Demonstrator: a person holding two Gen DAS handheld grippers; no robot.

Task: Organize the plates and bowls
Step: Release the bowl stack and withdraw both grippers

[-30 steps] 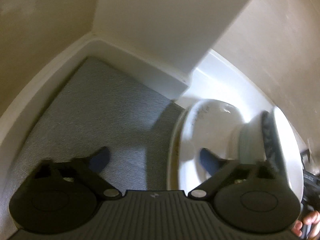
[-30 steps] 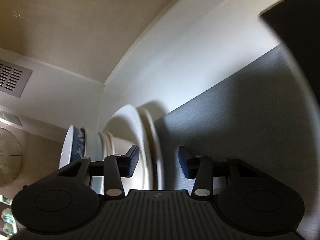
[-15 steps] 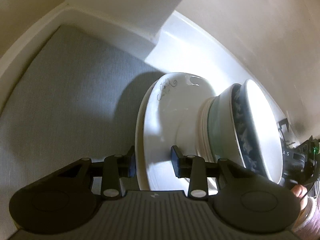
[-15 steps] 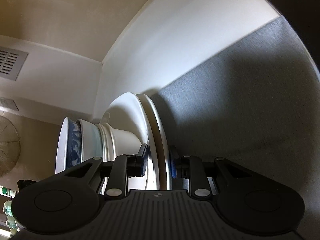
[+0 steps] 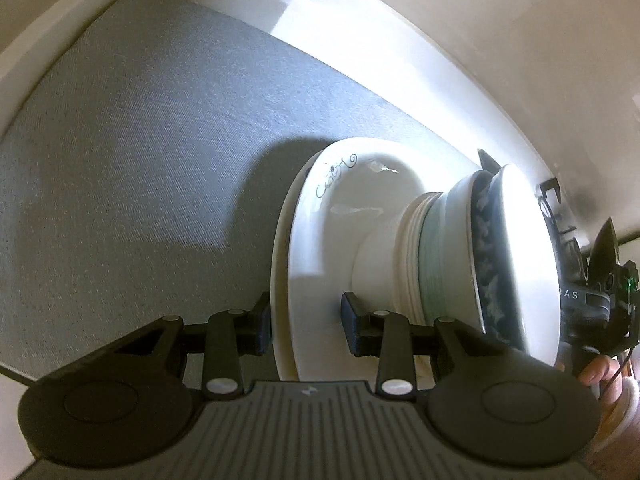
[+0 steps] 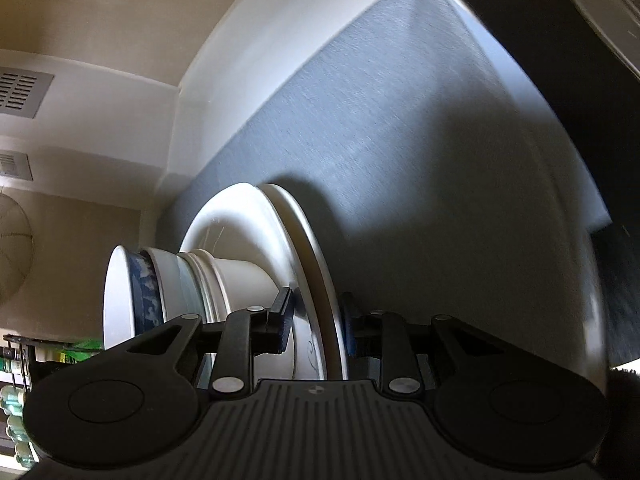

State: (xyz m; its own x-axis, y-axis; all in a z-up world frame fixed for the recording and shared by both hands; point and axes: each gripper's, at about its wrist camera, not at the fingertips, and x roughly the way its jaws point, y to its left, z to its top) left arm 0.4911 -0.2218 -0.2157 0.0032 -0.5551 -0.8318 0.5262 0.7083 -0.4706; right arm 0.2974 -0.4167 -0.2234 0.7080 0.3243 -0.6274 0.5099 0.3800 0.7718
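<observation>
Two stacked plates, a white one with a thin scroll mark (image 5: 320, 240) on a cream one (image 5: 279, 280), carry several nested bowls: a white bowl (image 5: 376, 272), a pale green bowl (image 5: 432, 264) and a blue-patterned bowl (image 5: 486, 256). My left gripper (image 5: 306, 330) is shut on the plates' rim, one pad under and one on top. My right gripper (image 6: 316, 324) clamps the opposite rim of the plates (image 6: 240, 232); its jaws are easing open slightly, with the pads still on the rim. The stack hangs just above a grey shelf liner (image 5: 140, 140).
White cabinet walls (image 5: 360, 32) border the liner (image 6: 380, 120). A dark edge and another pale dish (image 6: 600, 8) show at the right wrist view's top right. A wall vent (image 6: 20, 88) and bottles (image 6: 16, 400) lie far left. A person's hand (image 5: 600, 372) holds the right gripper.
Both grippers went from open around the plates' rim to shut on it. The stack has since shifted across the grey liner, away from the cabinet's back corner.
</observation>
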